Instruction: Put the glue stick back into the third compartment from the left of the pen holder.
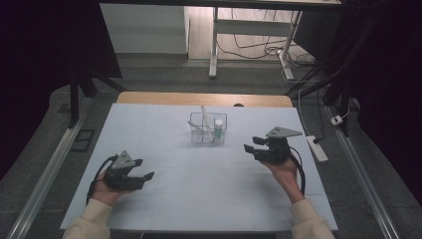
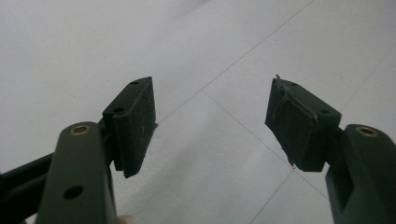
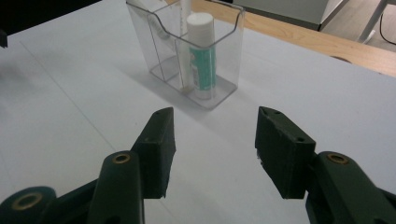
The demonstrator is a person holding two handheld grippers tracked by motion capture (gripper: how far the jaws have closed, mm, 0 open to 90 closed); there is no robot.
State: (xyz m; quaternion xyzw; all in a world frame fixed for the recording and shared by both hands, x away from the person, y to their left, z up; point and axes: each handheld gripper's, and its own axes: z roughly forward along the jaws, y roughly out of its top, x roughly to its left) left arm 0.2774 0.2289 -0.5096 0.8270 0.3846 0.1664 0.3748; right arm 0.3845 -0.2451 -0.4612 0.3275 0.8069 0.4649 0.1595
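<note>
A clear plastic holder (image 1: 208, 130) (image 3: 228, 56) stands at the middle of the white table top (image 1: 199, 199). In it are an upright white-capped green and white tube (image 1: 218, 129) (image 3: 202, 60) and a thin white stick (image 1: 203, 115) (image 3: 186, 46) leaning beside it. My left gripper (image 1: 143, 169) (image 2: 212, 121) is held low over the near left of the table, open, with bare white surface between its jaws. My right gripper (image 1: 253, 144) (image 3: 215, 149) is open and empty, a short way right of the holder and pointing toward it.
A wooden table edge (image 1: 204, 98) (image 3: 303, 35) runs behind the white top. A white power strip (image 1: 317, 148) lies on the floor at the right. Desk legs (image 1: 214, 45) and cables (image 1: 259, 47) stand farther back. Dark curtains flank both sides.
</note>
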